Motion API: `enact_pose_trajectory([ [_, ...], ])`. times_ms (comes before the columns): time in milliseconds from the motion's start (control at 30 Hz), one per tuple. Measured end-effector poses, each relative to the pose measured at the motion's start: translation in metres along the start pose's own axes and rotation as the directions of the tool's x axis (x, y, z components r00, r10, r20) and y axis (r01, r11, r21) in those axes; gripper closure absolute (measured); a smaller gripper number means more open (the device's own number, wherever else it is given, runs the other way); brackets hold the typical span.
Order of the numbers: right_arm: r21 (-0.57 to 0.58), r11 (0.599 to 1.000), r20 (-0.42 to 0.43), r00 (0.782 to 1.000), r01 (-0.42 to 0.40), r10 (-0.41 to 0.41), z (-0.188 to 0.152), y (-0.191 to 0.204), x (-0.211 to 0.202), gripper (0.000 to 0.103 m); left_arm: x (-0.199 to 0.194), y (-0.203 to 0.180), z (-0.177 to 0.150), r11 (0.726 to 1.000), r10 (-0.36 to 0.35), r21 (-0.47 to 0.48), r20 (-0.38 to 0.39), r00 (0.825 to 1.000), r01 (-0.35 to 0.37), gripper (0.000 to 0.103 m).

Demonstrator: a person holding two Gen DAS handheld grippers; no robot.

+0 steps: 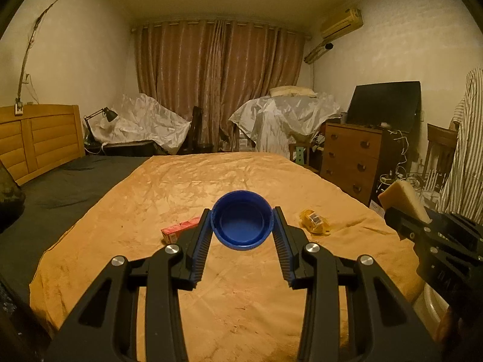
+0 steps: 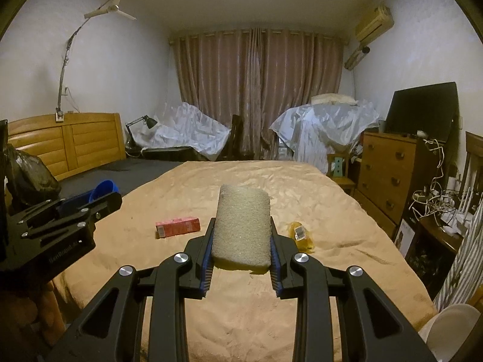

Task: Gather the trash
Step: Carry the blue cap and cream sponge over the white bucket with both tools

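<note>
1. The left gripper [image 1: 243, 220] has its jaws closed on a blue plastic bowl [image 1: 242, 219], pinching the rim from both sides; the round, smooth bowl tips its open mouth toward the camera and hangs above the bed.
2. The right gripper [image 2: 241, 235] is clamped on a sponge [image 2: 241, 226], a rounded block with a coarse, grainy pale face and a yellow layer underneath; the sponge stands between the ribbed blue pads [image 2: 208, 259] and juts past the fingertips.
3. In the left wrist view the right gripper [image 1: 407, 217] sits at the right edge, the sponge [image 1: 403, 199] sticking up from it, well apart from the bowl.
4. Two pieces of trash lie on the orange bedspread [image 2: 241, 316]: a red rectangular carton [image 2: 178, 225], flat on its side, ahead and left of the sponge, and a crumpled yellow wrapper [image 2: 300, 233] with a barcode label, ahead and right of it.
5. From the left gripper, the carton [image 1: 178, 230] lies just left of the bowl and lower, and the wrapper [image 1: 315, 221] lies to its right.
6. The bedspread is soft and wrinkled; it ends against a dark sheet [image 1: 69, 187] on the left, and its right edge drops off near a wooden chest of drawers [image 2: 389, 178].
7. Bare bedspread stretches beyond both items toward the curtains [image 2: 259, 90].
</note>
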State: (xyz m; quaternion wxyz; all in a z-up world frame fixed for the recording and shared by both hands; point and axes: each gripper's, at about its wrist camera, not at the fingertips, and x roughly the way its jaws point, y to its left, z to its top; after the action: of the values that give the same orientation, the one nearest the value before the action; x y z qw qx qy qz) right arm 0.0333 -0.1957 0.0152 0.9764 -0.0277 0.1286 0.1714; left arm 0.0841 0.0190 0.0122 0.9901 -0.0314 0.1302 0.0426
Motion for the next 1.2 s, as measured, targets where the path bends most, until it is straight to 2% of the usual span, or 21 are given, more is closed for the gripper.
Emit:
enact_pose_trajectory([
  [400, 0.004, 1.000, -0.020, 1.000, -0.012, 0.012, 0.004, -0.001, -0.008, 0.072, -0.004, -0.001, 0.000, 1.000, -0.019, 0.005, -0.011, 1.000, 0.019, 0.065],
  [667, 0.022, 1.000, -0.051, 0.999, 0.014, -0.013, 0.015, -0.018, -0.003, 0.072, 0.004, -0.019, 0.003, 0.997, -0.067, 0.029, -0.030, 0.997, 0.068, 0.065],
  [900, 0.046, 0.996, -0.080, 0.994, 0.076, -0.072, 0.016, -0.053, -0.016, 0.072, 0.013, -0.051, 0.003, 0.988, -0.144, 0.048, -0.060, 0.988, 0.147, 0.065],
  [1200, 0.075, 0.979, -0.104, 0.978, 0.191, -0.183, 0.008, -0.121, -0.051, 0.072, 0.021, -0.103, 0.006, 0.968, -0.230, 0.078, -0.079, 0.970, 0.237, 0.065],
])
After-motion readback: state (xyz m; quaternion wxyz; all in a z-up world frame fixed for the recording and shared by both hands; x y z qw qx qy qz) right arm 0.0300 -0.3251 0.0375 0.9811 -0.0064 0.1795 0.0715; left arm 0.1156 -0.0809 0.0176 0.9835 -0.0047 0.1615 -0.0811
